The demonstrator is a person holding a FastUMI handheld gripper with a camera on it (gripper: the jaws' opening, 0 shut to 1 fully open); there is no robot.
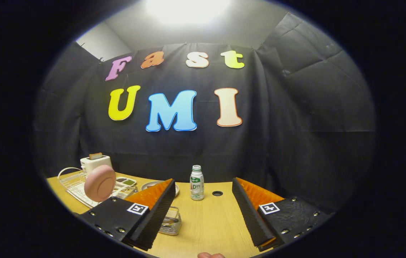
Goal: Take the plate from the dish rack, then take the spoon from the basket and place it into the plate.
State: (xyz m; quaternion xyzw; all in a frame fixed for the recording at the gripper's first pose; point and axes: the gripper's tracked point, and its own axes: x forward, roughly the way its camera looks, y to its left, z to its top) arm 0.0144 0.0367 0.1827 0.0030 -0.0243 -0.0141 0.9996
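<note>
The hand-held gripper [203, 200] hangs above the wooden bench [206, 222] with its two fingers spread wide apart, gripping nothing; bare bench top shows between them. Over toward the bench's far left corner sits a white wire dish rack [74, 184], and a pink plate [99, 183] stands upright on its edge in it, its underside turned this way. Behind the rack, at the back edge against the black cloth wall, is a white toaster [95, 163] with a slice of bread [95, 156] poking out of the top. A small clear basket [170, 221] rests on the bench just beside the left finger, partly hidden by it; something metallic lies inside, though I can't tell if it is the spoon. Beyond the fingers, near the middle of the bench, a small white bottle [197, 182] with a green label stands upright, with a dark round hole [217, 193] in the bench top just beside it.
</note>
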